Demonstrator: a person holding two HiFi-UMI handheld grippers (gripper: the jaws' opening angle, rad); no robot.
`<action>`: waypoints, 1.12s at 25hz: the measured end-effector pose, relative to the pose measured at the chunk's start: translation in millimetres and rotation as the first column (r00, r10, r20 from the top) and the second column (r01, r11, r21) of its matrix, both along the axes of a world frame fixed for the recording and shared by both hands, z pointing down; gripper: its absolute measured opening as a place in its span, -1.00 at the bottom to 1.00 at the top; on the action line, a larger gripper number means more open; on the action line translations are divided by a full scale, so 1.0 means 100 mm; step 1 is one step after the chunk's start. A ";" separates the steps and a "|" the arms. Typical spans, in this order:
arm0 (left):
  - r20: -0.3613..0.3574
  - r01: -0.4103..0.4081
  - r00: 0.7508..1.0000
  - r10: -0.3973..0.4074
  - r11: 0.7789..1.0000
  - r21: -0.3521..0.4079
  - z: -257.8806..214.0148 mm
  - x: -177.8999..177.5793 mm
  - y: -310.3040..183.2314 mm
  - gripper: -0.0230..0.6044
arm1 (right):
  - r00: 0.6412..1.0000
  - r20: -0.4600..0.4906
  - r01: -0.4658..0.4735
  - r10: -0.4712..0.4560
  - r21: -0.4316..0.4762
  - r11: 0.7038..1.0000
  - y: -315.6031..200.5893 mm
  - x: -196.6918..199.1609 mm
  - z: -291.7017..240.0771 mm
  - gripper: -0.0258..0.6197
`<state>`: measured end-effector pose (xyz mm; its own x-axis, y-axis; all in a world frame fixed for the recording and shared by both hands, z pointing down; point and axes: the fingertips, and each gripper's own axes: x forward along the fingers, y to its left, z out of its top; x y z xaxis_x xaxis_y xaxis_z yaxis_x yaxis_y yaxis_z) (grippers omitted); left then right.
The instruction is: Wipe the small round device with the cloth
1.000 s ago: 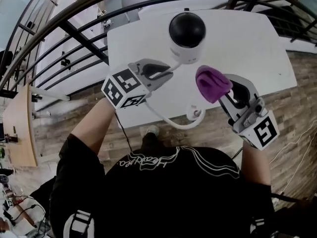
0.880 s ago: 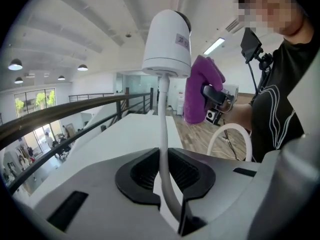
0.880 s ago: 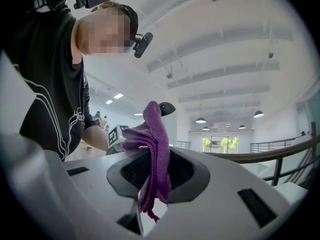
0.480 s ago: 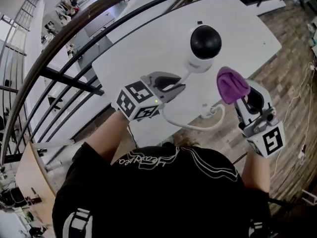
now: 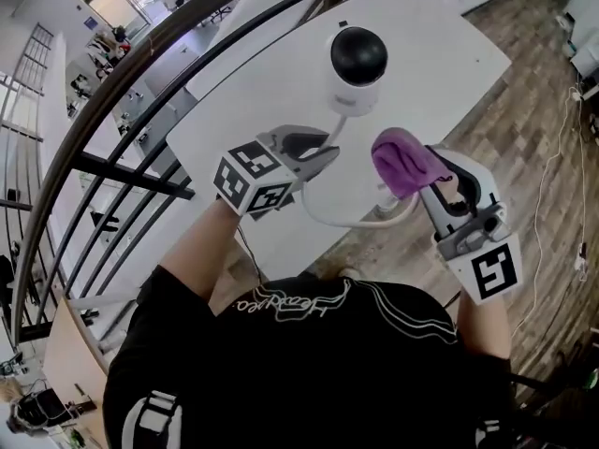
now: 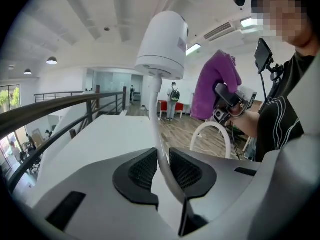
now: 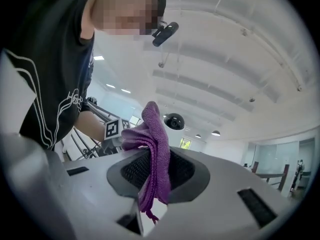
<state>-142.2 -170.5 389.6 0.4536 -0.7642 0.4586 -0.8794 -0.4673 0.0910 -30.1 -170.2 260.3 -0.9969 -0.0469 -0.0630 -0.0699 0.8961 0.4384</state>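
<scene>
The small round device (image 5: 356,62) is white with a black dome. In the left gripper view the device (image 6: 162,41) shows from below, up above the jaws. Its white cable (image 6: 156,109) runs down between the pads of my left gripper (image 5: 328,151) (image 6: 162,164). The jaws are easing open, with the pads still against the cable. My right gripper (image 5: 419,178) (image 7: 155,171) is shut on a folded purple cloth (image 5: 402,160) (image 7: 155,144). The cloth is in the air to the right of the device and apart from it. From the right gripper the device (image 7: 174,121) shows beyond the cloth.
A white table (image 5: 440,54) lies under the device. The cable's slack loop (image 5: 351,218) hangs past its near edge. A dark metal railing (image 5: 112,92) curves along the left. Wooden floor (image 5: 552,157) lies to the right, with a thin cord on it.
The head view has swung, so the table sits differently in the picture. The grippers, cloth and device keep nearly the same arrangement to one another.
</scene>
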 end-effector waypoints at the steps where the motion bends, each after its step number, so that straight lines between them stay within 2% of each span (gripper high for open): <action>1: 0.005 -0.011 1.000 0.011 1.000 -0.004 0.02 0.00 0.01 -0.67 | 1.000 -0.001 -0.021 0.021 0.002 1.000 0.04 -0.01 0.01 -0.70; 4: 0.017 -0.040 0.999 0.040 0.999 -0.007 0.05 -0.01 0.01 -0.65 | 0.995 -0.007 -0.103 0.103 0.036 0.994 0.16 -0.08 0.01 -0.70; 6: -0.005 -0.059 0.998 0.059 0.998 0.000 0.05 -0.01 0.02 -0.64 | 0.987 -0.012 -0.161 0.162 0.063 0.985 0.26 -0.16 0.02 -0.70; 10: -0.059 -0.127 0.990 0.126 0.992 -0.003 0.06 -0.05 0.05 -0.62 | 0.953 -0.019 -0.297 0.301 0.122 0.947 0.48 -0.39 0.01 -0.70; 16: -0.152 -0.237 0.960 0.234 0.972 0.000 0.05 -0.02 0.06 -0.60 | 0.862 0.021 -0.503 0.507 0.170 0.847 0.67 -0.63 -0.04 -0.70; 21: -0.230 -0.283 0.935 0.271 0.959 -0.019 0.05 0.01 0.05 -0.60 | 0.811 0.042 -0.577 0.583 0.218 0.787 0.71 -0.80 -0.26 -0.70; 28: -0.270 -0.333 0.910 0.314 0.943 -0.025 0.05 0.00 0.09 -0.60 | 0.728 0.096 -0.672 0.679 0.299 0.678 0.69 -0.94 -0.77 -0.70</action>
<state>-142.5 -161.8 395.0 0.7805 -0.5258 0.3380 -0.6221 -0.7066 0.3373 -124.0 -101.2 183.4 -0.7026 -0.6910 -0.1699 -0.5926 0.4360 0.6773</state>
